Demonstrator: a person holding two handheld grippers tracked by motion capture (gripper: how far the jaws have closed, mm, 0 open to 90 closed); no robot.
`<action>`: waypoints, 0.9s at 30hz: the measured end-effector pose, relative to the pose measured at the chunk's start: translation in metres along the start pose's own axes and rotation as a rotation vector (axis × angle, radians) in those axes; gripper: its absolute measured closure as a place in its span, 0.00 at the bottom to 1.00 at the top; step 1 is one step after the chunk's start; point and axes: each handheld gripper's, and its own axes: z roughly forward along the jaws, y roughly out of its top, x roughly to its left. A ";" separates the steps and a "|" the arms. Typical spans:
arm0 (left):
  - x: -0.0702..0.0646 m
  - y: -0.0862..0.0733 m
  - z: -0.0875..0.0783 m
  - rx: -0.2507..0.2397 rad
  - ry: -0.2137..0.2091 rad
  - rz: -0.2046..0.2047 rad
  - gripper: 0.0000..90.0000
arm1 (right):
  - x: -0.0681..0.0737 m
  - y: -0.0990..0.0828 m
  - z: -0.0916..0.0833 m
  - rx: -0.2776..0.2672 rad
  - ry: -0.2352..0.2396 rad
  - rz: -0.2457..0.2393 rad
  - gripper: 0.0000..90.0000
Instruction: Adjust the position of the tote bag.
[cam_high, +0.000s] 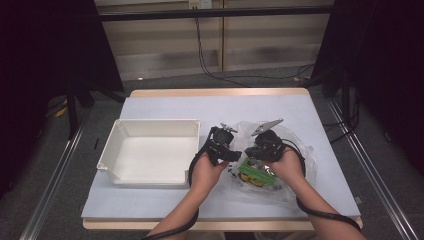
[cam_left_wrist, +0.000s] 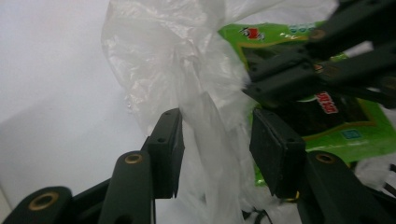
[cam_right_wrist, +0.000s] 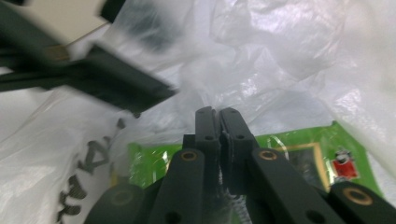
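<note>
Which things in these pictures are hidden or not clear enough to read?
- Green packet: print too blurred to read in the left gripper view; the right gripper covers part.
- Plastic bag: its black lettering is cut off by the right gripper view's edge.
- High view: small dark bits beside the packet, too small to identify.

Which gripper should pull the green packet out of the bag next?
Left, probably. The left gripper is open around loose plastic bag beside the green packet; the right gripper is shut on bag film.

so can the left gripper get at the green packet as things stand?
Probably not directly: the left gripper stands open around a fold of the clear plastic bag, and that film lies between it and the green packet beyond.
</note>
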 end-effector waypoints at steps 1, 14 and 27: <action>-0.001 0.000 -0.003 -0.003 0.009 0.002 0.62 | -0.001 0.001 0.001 0.001 0.004 0.002 0.98; -0.013 -0.008 -0.003 0.005 -0.009 0.033 0.84 | -0.006 0.010 0.024 0.038 -0.007 0.038 0.99; 0.002 -0.012 0.024 0.066 0.004 0.014 0.85 | -0.035 -0.016 -0.027 0.018 -0.075 0.097 0.69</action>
